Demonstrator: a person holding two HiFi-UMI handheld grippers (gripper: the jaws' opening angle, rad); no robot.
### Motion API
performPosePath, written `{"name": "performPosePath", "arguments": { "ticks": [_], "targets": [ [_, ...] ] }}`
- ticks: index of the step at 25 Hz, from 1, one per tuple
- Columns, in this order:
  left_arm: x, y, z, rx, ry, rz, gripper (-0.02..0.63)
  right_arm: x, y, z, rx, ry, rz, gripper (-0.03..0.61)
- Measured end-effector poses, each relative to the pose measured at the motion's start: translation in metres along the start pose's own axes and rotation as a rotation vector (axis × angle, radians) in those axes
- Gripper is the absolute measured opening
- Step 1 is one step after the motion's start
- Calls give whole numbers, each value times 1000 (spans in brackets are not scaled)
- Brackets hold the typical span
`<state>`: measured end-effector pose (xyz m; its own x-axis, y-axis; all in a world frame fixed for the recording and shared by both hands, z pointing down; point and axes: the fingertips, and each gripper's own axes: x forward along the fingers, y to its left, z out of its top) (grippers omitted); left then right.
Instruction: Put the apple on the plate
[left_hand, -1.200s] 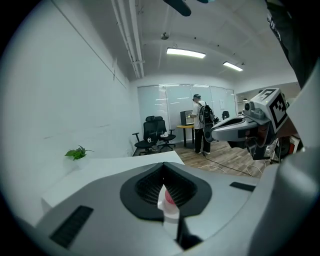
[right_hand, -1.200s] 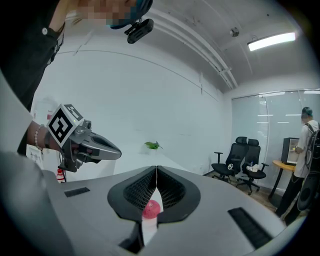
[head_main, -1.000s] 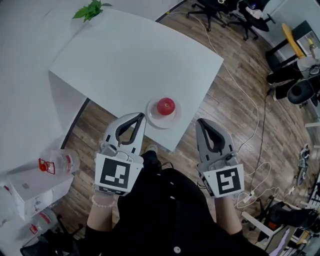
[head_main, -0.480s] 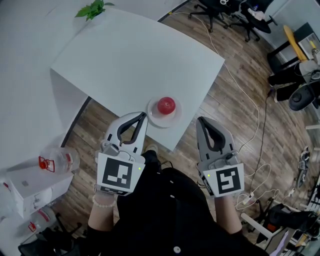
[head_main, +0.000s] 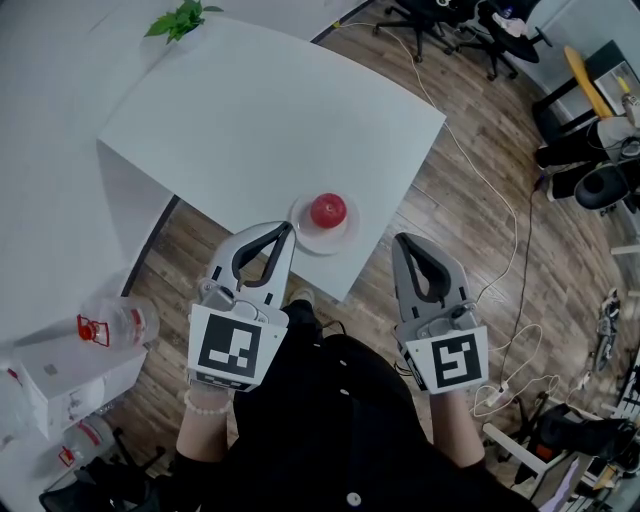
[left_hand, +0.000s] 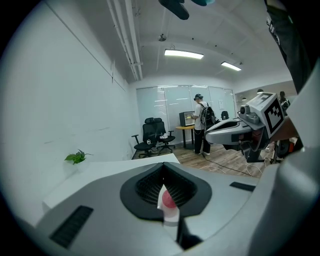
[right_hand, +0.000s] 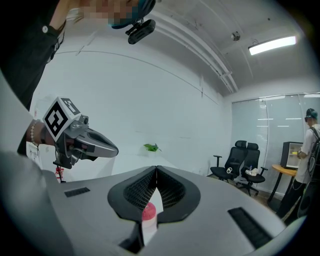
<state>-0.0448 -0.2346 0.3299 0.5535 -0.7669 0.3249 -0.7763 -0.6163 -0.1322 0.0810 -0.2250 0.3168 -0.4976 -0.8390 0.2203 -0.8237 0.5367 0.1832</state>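
Note:
A red apple (head_main: 328, 210) sits on a small white plate (head_main: 346, 238) near the front corner of the white table (head_main: 260, 110). My left gripper (head_main: 287, 229) is shut and empty, with its tips just left of the plate at the table's edge. Off the table's corner, right of the plate, my right gripper (head_main: 399, 241) is also shut and empty. In the left gripper view the apple (left_hand: 169, 199) shows through the hole behind the closed jaws of the left gripper (left_hand: 163, 165). The right gripper view shows the apple (right_hand: 148, 212) the same way behind the right gripper (right_hand: 156, 168).
A potted plant (head_main: 183, 18) stands at the table's far corner. Water bottles (head_main: 115, 322) and a white box (head_main: 70, 385) lie on the floor at the left. Office chairs (head_main: 430, 15) and cables (head_main: 515, 250) occupy the wooden floor at the right.

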Motion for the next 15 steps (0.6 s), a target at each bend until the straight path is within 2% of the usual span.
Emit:
{"name": "performPosePath", "arguments": {
  "ticks": [2,6,15],
  "targets": [
    [1,0,1,18,-7,-8,14,0,-1,1,-2,-4,-3,41],
    [2,2,1,-11,-1,0,14,1,1,1,-7,2,7,41],
    [3,7,1,-16,-2,5,14,1,1,1,-7,11,6,41]
  ]
}}
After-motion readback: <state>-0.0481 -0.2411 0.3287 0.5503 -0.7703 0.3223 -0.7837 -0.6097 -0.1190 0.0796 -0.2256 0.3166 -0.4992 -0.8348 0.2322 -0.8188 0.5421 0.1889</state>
